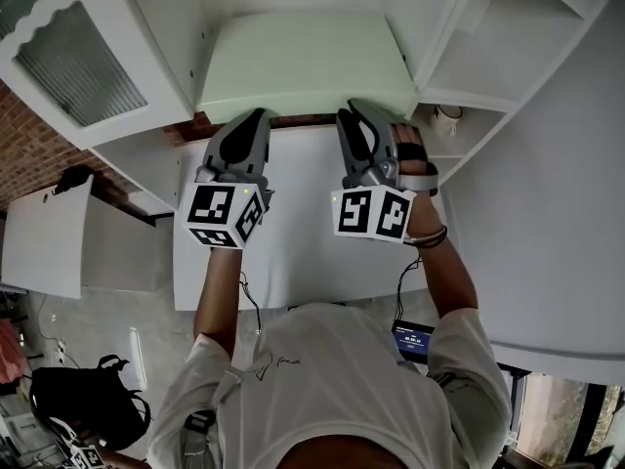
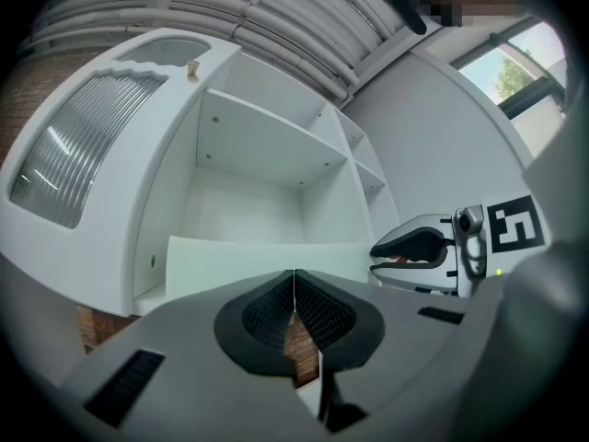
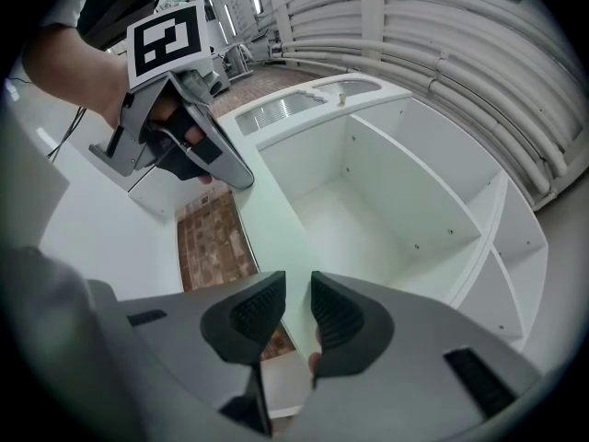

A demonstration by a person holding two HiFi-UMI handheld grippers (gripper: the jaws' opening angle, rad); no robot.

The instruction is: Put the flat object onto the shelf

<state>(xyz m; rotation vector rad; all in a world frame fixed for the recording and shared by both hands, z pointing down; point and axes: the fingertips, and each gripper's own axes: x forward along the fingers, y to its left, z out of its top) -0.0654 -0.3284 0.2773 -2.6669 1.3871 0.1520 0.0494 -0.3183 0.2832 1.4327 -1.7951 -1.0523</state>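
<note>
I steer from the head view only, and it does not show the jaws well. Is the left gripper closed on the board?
Observer: No. The left gripper is shut on nothing; the board lies just ahead of its jaws.
Operator: And the right one?
Observer: The right gripper has its jaws apart, one above the other, with the board's near edge between them.
Operator: Is anything stored behind it?
Observer: No, the compartment shows only bare white walls.
</note>
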